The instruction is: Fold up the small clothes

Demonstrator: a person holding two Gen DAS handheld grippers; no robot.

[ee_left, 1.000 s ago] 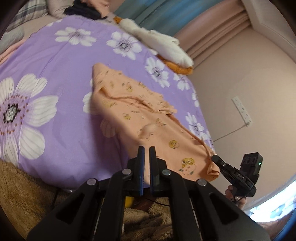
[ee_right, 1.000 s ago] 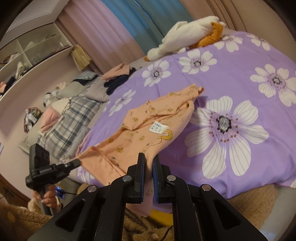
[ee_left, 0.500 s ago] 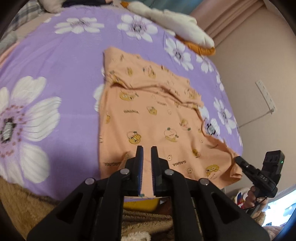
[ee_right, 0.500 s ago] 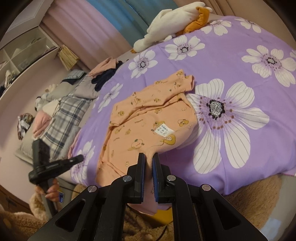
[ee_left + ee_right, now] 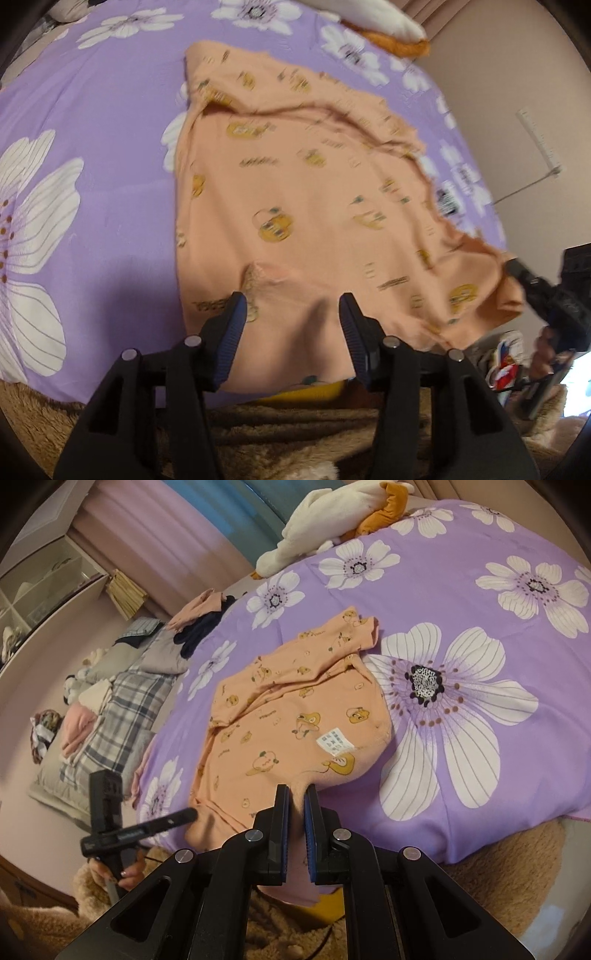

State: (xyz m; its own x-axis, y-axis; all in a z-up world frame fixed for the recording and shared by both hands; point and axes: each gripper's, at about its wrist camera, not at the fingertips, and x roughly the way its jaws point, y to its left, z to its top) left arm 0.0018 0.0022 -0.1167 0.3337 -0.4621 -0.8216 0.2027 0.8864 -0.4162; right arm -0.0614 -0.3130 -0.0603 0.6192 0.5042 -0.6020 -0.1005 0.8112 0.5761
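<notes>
Soft peach garment point(image 5: 295, 716) pinched by right claw point(image 5: 297, 801).

Black left gripper point(image 5: 291, 312) and right gripper point(image 5: 296, 805), blue pads, silver screws

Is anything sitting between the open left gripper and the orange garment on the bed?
Nothing visible. The left gripper hangs open directly over the near hem of the orange garment, with only cloth between its fingers. The right gripper is already clamped on that hem.
</notes>
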